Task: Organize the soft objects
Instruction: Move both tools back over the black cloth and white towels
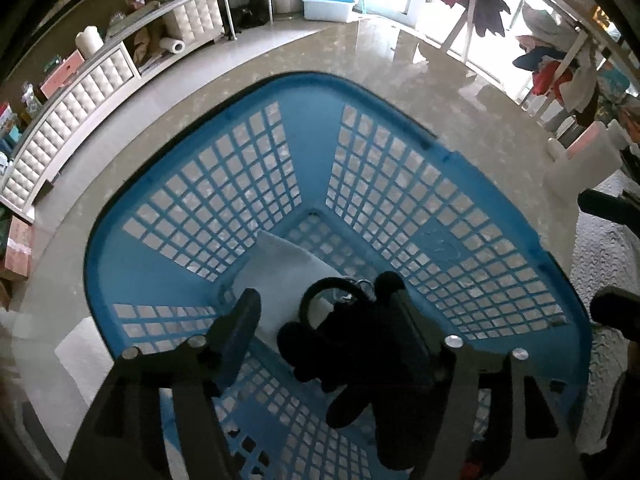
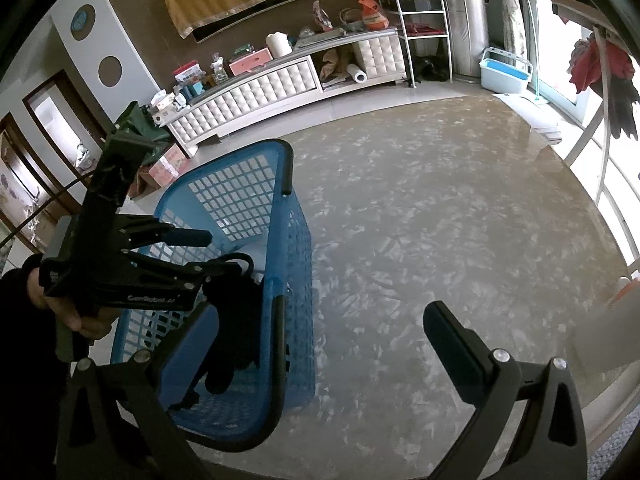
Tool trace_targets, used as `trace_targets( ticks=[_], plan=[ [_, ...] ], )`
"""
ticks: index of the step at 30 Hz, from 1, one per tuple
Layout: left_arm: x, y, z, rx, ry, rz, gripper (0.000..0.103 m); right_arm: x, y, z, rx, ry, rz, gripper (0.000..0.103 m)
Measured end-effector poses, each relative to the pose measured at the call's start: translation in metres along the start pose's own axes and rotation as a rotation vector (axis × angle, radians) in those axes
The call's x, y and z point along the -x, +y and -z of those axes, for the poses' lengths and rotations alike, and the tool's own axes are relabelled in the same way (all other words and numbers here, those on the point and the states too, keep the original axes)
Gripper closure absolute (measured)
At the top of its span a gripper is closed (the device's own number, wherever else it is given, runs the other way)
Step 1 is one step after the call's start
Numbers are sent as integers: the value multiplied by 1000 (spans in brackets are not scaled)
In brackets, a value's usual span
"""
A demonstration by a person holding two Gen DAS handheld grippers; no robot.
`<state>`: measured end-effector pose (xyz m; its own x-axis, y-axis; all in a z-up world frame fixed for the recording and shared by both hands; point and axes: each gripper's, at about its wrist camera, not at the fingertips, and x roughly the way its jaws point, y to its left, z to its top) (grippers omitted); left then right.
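A blue lattice laundry basket [image 1: 400, 184] stands on the floor; it also shows in the right wrist view [image 2: 248, 192]. A white folded cloth [image 1: 280, 276] lies on its bottom. My left gripper [image 1: 320, 300] hangs over the basket with its jaws spread apart. A black plush toy [image 1: 344, 344] with a black loop dangles against its right finger [image 1: 390, 288], above the cloth. In the right wrist view the left gripper [image 2: 216, 252] and the toy [image 2: 236, 320] sit inside the basket's rim. My right gripper [image 2: 316, 344] is open and empty beside the basket.
A white tufted TV cabinet [image 2: 280, 80] with clutter runs along the wall. A small white and blue bin [image 2: 504, 70] stands by the window. A drying rack with clothes [image 1: 552, 52] stands at the right. A patterned white cover [image 1: 600, 272] lies right of the basket.
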<state>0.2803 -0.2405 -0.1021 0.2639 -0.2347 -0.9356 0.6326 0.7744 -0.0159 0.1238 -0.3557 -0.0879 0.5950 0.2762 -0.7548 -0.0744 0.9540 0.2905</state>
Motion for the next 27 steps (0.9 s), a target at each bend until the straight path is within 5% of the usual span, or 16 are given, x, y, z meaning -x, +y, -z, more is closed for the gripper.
trace_targets(
  ticks=[5, 27],
  plan=[
    [21, -3, 5, 10, -41, 7, 21, 7, 1, 0, -7, -11, 13, 0],
    [124, -3, 101, 52, -145, -65, 17, 24, 50, 13, 65, -17, 21, 0]
  ],
)
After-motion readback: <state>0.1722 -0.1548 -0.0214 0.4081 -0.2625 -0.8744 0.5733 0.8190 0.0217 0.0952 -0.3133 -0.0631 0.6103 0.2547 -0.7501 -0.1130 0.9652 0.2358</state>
